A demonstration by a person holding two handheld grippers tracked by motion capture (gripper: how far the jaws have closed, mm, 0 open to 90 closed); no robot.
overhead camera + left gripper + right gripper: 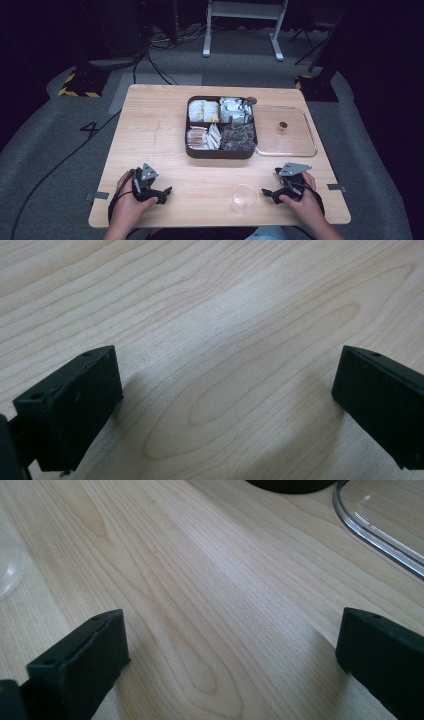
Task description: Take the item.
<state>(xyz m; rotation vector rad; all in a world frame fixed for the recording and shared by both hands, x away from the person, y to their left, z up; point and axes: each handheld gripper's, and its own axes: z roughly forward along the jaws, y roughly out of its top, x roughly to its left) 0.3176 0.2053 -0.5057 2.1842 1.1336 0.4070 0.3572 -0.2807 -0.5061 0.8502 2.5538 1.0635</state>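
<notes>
My left gripper and right gripper rest on the table, jaws spread wide, nothing held. Likely next I take the clear plastic cup: I'd approach level and squeeze gently, since it looks flimsy.

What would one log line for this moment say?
left gripper: open, empty, on table | right gripper: open, empty, beside clear cup | compartment box: filled, lid off

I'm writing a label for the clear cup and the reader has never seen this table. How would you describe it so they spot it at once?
Start at the wooden table and go to its near edge, the person's side. The clear cup stands there on bare wood, just left of the right gripper and well short of the dark compartment box. Unlike the flat clear lid beside that box, it is small, round, upright and looks empty.
</notes>
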